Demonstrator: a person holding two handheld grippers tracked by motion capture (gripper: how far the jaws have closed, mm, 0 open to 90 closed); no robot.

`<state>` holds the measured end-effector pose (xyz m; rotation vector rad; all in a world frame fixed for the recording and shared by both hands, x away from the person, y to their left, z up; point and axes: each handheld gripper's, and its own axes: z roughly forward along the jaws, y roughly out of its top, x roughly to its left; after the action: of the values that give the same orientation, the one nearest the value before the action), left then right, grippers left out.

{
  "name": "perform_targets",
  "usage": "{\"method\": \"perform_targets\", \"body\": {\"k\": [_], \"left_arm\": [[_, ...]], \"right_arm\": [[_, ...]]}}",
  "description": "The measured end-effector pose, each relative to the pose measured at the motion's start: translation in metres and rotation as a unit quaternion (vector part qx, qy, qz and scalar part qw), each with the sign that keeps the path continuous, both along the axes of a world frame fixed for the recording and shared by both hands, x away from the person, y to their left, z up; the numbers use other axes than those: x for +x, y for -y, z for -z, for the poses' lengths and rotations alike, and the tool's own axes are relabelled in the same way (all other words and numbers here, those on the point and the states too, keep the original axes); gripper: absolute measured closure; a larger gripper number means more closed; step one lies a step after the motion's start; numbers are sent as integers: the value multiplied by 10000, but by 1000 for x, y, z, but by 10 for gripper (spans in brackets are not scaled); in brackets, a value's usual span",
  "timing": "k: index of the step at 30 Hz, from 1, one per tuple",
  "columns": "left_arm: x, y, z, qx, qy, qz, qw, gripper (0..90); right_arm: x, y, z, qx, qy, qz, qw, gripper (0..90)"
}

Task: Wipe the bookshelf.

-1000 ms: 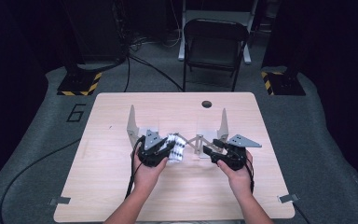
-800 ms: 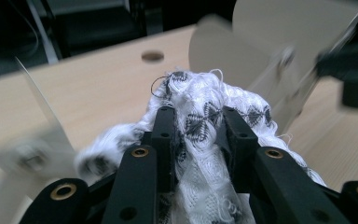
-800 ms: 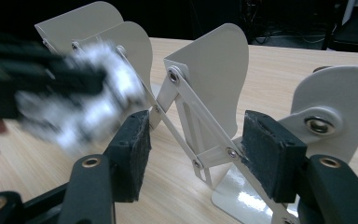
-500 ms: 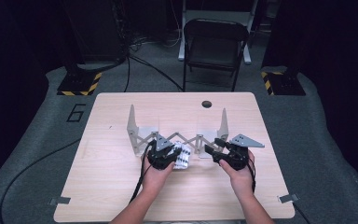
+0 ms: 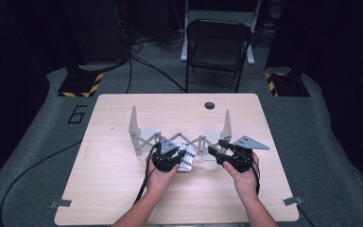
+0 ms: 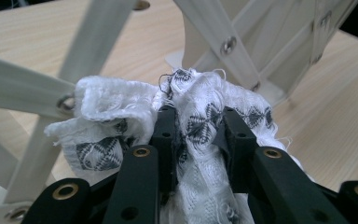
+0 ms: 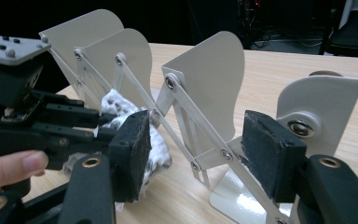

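While our left claw [image 6: 198, 133] pinches the crumpled white patterned cloth [image 6: 200, 107] at the folding grey metal rack [image 5: 179, 137], its jaws sit partly closed. Our right claw [image 7: 209, 149], at three o'clock on the wooden worktop [image 5: 113, 189], gapes around a rack strut, gripping nothing.

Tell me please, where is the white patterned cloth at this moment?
In the high view, the white patterned cloth is left of the table's centre, clamped in the left tool, just in front of the expanding rack.

Dark room, grey floor [image 5: 340, 156], black folding chair [image 5: 216, 47].
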<state>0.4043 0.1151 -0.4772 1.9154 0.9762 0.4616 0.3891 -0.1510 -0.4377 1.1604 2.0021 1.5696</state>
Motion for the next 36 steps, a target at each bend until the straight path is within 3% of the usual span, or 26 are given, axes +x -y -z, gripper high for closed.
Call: {"method": "perform_targets", "body": {"k": [2,6,8,10,12,13,14,17,19,22,26,30,32,36], "left_arm": [[-4,1,-3,66,-46,104,9999,710],[-20,3,-4,-125,-161,368,9991,708],[-30,7,-2,51,-136,514,9986,707],[-34,9,3,178,-138,537,9983,706],[-33,9,6,120,-251,511,9983,704],[-34,9,14,41,-467,496,9977,702],[-35,10,19,80,-524,506,9973,699],[-37,14,27,159,-598,608,9962,681],[-37,15,27,37,-632,588,9963,631],[-33,9,23,-19,-544,603,9967,522],[-34,-1,13,-260,-371,548,9975,418],[-39,-18,-3,-312,-106,493,9982,415],[-41,-29,-9,-224,16,455,9987,419],[-44,-53,-15,-199,103,320,9992,427]], "right_arm": [[1,1,0,19,-3,7,10000,421],[0,1,-2,16,26,43,10000,416],[-1,2,-3,54,39,39,10000,419],[-1,2,-3,69,30,69,9999,418],[-1,1,-2,25,43,69,10000,414],[-1,1,-2,34,46,68,10000,414],[-1,0,-2,41,41,66,10000,414],[-1,0,-2,39,38,56,10000,414],[-1,-1,-2,4,36,62,10000,414],[-3,-2,-3,-12,37,83,10000,413],[-7,-1,-10,-112,208,144,9996,413],[-14,1,-19,-196,483,243,9983,413],[-20,0,-22,-195,559,251,9979,413],[-31,-8,-19,-276,563,68,9980,413]]}}
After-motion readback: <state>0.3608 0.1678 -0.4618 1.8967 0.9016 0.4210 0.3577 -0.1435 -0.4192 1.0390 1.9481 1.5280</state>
